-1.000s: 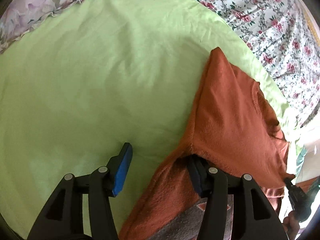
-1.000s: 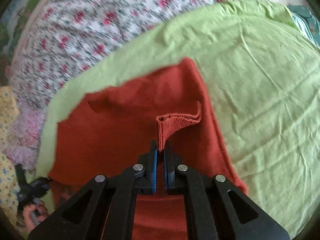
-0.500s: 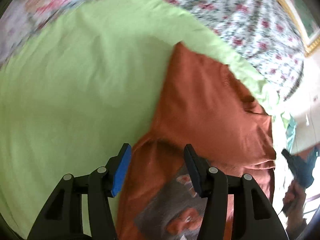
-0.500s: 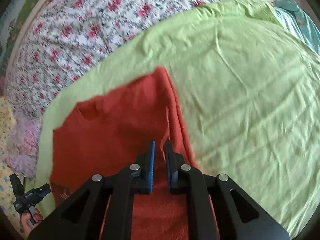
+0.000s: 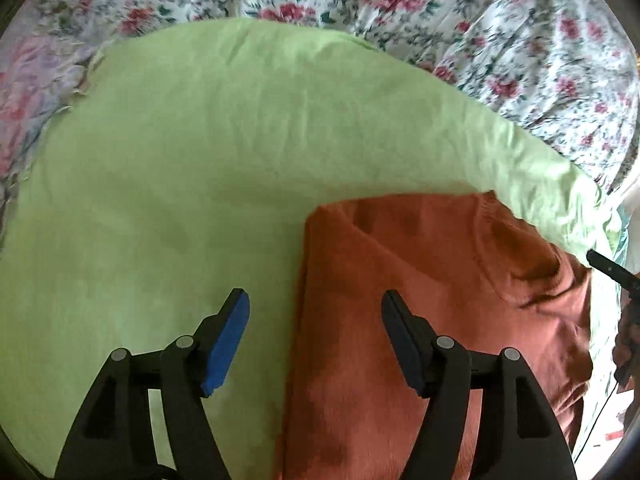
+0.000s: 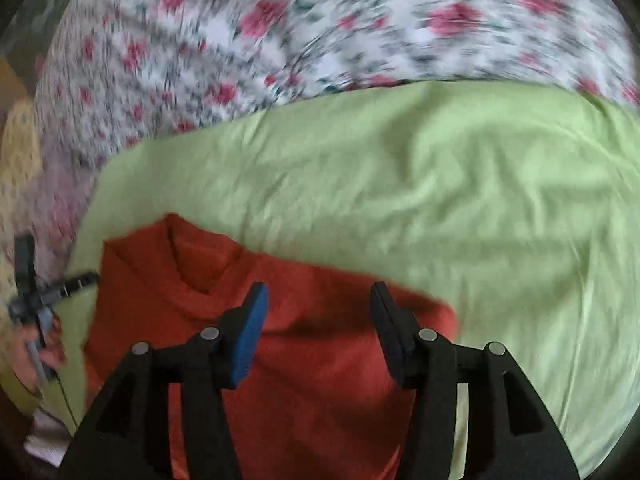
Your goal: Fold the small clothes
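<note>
Lying flat on a green sheet [image 5: 200, 160] over a flowered bedspread [image 5: 500, 40], the orange sweater [image 5: 420, 300] is folded with its neckline facing up. Left tongs [image 5: 314, 338] are spread wide, gripping nothing, one finger over the sheet and the other over the sweater. Right tongs [image 6: 318, 330] are also wide and empty above the sweater [image 6: 300, 340]; this view is blurred.
</note>
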{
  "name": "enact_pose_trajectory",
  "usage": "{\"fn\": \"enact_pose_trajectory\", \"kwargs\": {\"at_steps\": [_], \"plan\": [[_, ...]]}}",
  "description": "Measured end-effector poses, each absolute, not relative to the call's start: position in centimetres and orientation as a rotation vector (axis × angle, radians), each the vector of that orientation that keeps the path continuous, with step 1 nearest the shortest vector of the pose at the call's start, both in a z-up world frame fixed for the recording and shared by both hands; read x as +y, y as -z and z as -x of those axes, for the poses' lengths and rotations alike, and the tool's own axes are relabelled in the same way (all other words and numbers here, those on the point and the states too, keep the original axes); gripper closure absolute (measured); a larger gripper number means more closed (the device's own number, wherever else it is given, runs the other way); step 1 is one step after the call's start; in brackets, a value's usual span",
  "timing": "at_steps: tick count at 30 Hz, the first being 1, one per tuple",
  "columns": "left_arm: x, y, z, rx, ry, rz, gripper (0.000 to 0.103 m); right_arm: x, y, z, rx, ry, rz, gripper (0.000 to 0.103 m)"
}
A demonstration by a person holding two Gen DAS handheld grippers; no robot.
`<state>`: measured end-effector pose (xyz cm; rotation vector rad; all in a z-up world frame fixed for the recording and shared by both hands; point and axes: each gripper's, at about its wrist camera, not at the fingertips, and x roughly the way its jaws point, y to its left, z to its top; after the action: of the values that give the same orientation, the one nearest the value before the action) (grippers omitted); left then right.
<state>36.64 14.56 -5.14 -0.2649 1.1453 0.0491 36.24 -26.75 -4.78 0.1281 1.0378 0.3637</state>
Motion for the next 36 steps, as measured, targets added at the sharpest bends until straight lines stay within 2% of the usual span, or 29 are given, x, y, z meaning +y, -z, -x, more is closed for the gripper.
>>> {"fn": "enact_pose_trajectory", "kwargs": {"at_steps": [7, 8, 10, 11, 12, 16, 19, 23, 24, 28, 30, 34, 36], "plan": [[14.2, 7.5, -38.7, 1.166, -0.07, 0.21, 0.031, -21.4, 8.7, -40.3, 1.169, -0.492, 0.195, 0.049], [13.9, 7.6, -38.8, 1.158, -0.077, 0.188, 0.032, -20.8, 9.3, -40.2, 1.176, -0.498, 0.246, 0.054], [12.7, 7.6, -38.7, 1.136, -0.071, 0.123, 0.053, -20.3, 9.4, -39.6, 1.159, -0.504, 0.302, 0.095], [12.2, 7.4, -38.7, 1.125, -0.052, 0.1, 0.081, -20.4, 9.2, -39.5, 1.168, -0.5, 0.283, 0.098], [11.7, 7.1, -38.7, 1.121, -0.036, 0.089, 0.089, -20.7, 8.8, -39.4, 1.161, -0.493, 0.255, 0.098], [10.8, 6.7, -38.7, 1.089, -0.103, 0.02, 0.09, -23.7, 5.7, -39.3, 1.034, -0.372, 0.106, 0.099], [10.8, 7.7, -39.2, 1.097, -0.146, 0.032, 0.089, -24.8, 6.9, -39.5, 1.039, -0.287, 0.022, 0.099], [11.2, 6.4, -39.1, 1.109, -0.153, 0.075, 0.078, -24.5, 8.5, -39.0, 1.056, -0.222, -0.018, 0.095], [11.3, 6.0, -38.9, 1.112, -0.151, 0.083, 0.069, -24.7, 8.1, -38.7, 1.055, -0.221, -0.063, 0.092], [12.4, 4.1, -35.3, 1.101, -0.144, 0.126, 0.062, -26.0, 4.9, -35.6, 1.01, -0.229, -0.172, 0.089], [13.1, 3.6, -32.7, 1.11, -0.131, 0.18, 0.05, -26.9, 3.4, -32.5, 0.999, -0.238, -0.216, 0.087], [12.7, 3.4, -26.5, 1.124, -0.073, 0.236, 0.05, -27.6, 1.2, -26.2, 0.998, -0.24, -0.257, 0.084], [12.5, 3.3, -24.0, 1.139, -0.053, 0.234, 0.046, -27.9, 0.6, -22.6, 1.007, -0.237, -0.278, 0.076]]}}
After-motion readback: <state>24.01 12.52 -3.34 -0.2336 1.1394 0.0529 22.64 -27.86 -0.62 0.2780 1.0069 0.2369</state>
